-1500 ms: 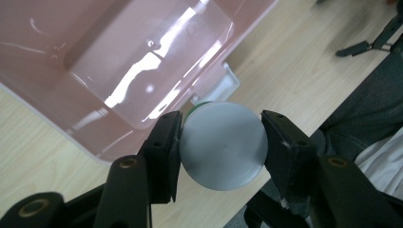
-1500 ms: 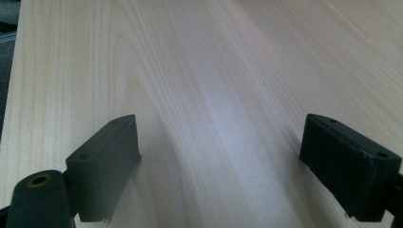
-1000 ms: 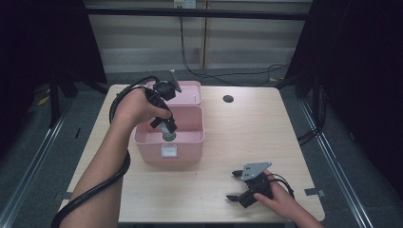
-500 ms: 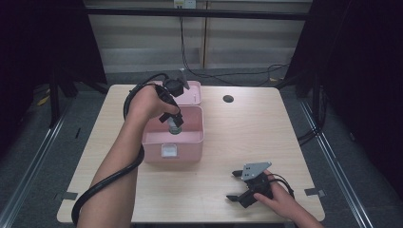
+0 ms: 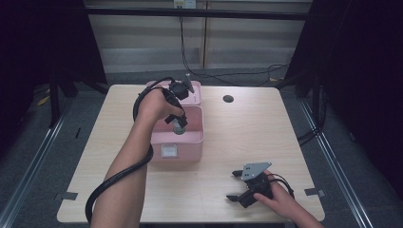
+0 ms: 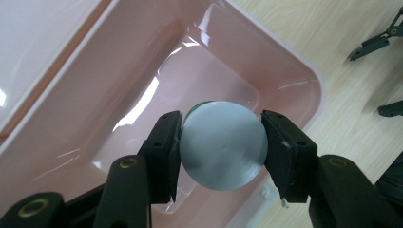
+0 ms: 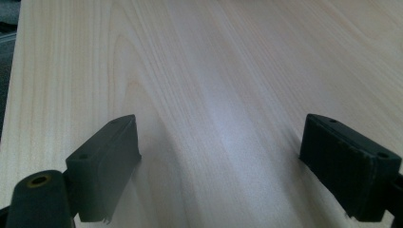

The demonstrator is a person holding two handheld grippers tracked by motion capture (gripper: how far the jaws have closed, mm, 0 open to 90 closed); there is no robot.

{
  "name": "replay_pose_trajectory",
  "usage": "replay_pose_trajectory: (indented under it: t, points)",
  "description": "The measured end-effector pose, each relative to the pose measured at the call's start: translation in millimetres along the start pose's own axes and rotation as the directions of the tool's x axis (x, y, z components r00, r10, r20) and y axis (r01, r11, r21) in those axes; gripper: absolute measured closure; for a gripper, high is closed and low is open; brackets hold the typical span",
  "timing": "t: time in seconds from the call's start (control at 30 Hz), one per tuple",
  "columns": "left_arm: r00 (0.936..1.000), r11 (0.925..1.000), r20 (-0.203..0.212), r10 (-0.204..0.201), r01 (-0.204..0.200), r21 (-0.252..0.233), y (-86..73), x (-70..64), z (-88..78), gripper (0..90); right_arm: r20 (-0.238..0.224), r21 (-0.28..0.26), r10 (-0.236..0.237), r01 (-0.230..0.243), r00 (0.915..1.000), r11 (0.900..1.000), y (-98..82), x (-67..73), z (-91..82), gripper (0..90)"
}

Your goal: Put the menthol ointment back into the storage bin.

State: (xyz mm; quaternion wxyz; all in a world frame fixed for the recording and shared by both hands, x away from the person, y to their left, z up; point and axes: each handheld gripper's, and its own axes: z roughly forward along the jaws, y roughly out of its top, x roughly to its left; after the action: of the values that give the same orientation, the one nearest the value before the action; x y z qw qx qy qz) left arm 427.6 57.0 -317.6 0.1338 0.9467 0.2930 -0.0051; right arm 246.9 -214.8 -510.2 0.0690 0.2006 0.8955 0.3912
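Left tool (image 6: 221, 145) grips a grey-capped round container (image 6: 222, 145), hanging over the open pink bin (image 6: 294, 71) on the table (image 5: 247, 128). Pickup looks done; lowering and release remain. Right tool (image 5: 233, 186) rests on the table, jaws spread, empty.

one pink bin (image 5: 177, 142), one lid (image 5: 192, 92) — one grey-capped jar (image 6: 222, 145), two grippers

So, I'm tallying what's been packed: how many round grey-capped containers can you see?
1. The grey-capped container is clamped in the left claw over the open pink box; the box floor below looks bare, though the container hides part of it.
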Motion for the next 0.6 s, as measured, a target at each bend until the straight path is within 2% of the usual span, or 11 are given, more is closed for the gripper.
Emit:
replay_pose_trajectory:
  t: [0.3,0.6]
  points:
    - [0.9998,0.9999,0.018,-0.010,0.009,0.011,5.3,0.0,18.6,50.4,0.007,0.000,-0.003,0.003,1.0000,1.000,0.1,-0.2,-0.2,12.2]
    - [0.9996,0.9996,0.028,-0.002,0.001,0.028,12.0,-1.5,35.7,50.4,0.007,0.000,-0.004,0.004,1.0000,1.000,0.1,-0.2,-0.2,12.2]
